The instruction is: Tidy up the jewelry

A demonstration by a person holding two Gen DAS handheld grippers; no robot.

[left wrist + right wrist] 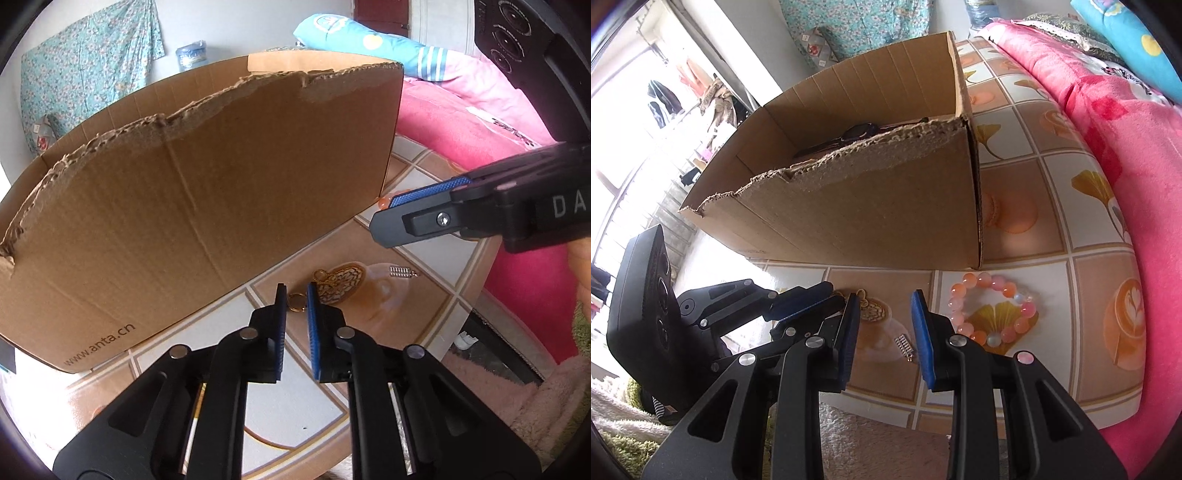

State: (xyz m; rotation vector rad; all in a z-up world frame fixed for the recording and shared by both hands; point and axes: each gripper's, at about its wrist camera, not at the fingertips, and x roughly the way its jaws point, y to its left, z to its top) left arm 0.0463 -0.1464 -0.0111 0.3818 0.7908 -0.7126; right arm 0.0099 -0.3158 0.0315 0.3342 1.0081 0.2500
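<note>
Nearest the left claw (295, 295): jaws narrow, a small gold ring (296, 302) between the tips on the surface (325, 398); contact unclear.
Ring: light, stiff, slippery; pinch across its band.
Heart pendant (341, 282): just beyond, flat, thin.
Right claw (884, 308): apart, empty.
Bead bracelet (991, 310): beside it, rolls; pinch one bead.
Cardboard box (207, 192): behind.

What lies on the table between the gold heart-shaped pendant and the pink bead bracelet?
A small silver coil-like piece lies between the gold heart-shaped pendant and the pink bead bracelet, apart from both. The right wrist view shows it.
</note>
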